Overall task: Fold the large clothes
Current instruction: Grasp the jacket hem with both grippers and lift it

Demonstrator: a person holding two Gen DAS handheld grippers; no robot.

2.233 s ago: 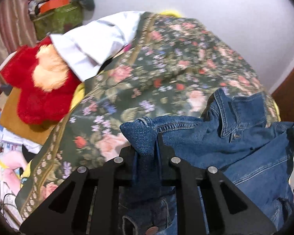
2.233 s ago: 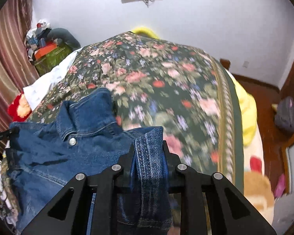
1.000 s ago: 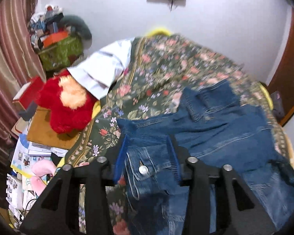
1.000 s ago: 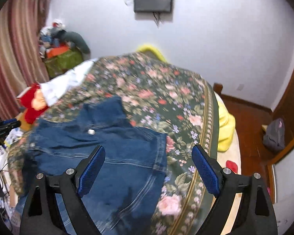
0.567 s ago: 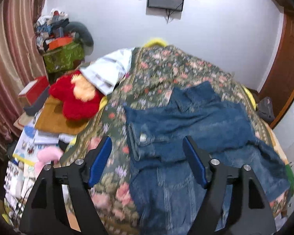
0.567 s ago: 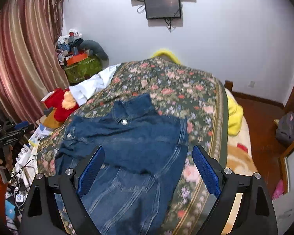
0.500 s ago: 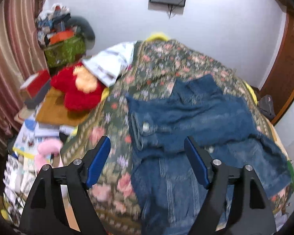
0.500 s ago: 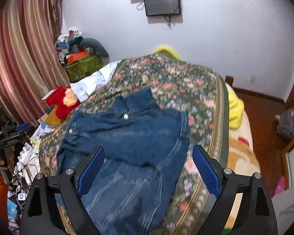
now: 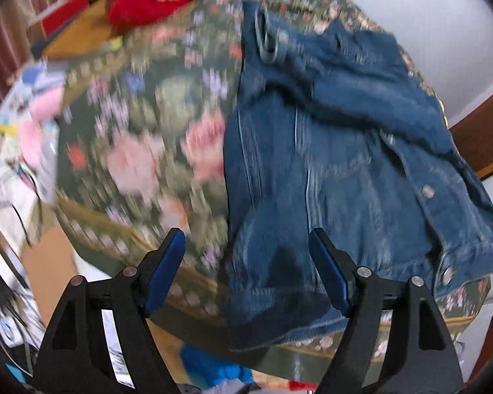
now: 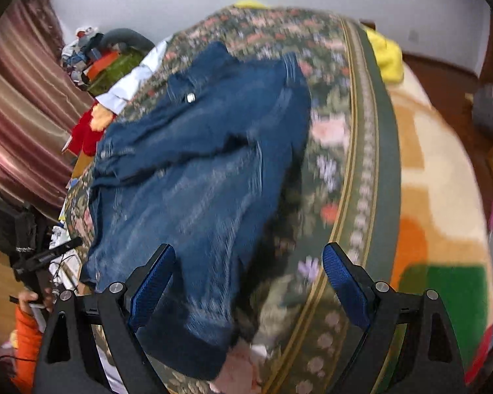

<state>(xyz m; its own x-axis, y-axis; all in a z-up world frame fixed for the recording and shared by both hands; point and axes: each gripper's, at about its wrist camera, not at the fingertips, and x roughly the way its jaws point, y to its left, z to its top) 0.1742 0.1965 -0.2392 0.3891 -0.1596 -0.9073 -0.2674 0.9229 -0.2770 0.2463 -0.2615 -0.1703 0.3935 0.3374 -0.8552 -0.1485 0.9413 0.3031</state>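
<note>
The blue denim jacket [image 9: 328, 164] lies spread near the near edge of the floral-covered bed [image 9: 141, 124]. The left gripper [image 9: 246, 269], jaws lately widening, and the right gripper [image 10: 246, 282] gape empty. Only the right view shows the yellow cloth [image 10: 387, 55].

About two seconds ago each gripper was clamped on a bunch of the denim jacket [image 9: 328, 170], held up over the bedspread [image 9: 154, 124]. Now the jacket lies flat there, sleeves folded across its upper part. The left gripper [image 9: 246, 269], whose jaws have just been opening, and the right gripper [image 10: 246, 279] both gape empty, tipped down over the jacket's near hem from farther back.
</note>
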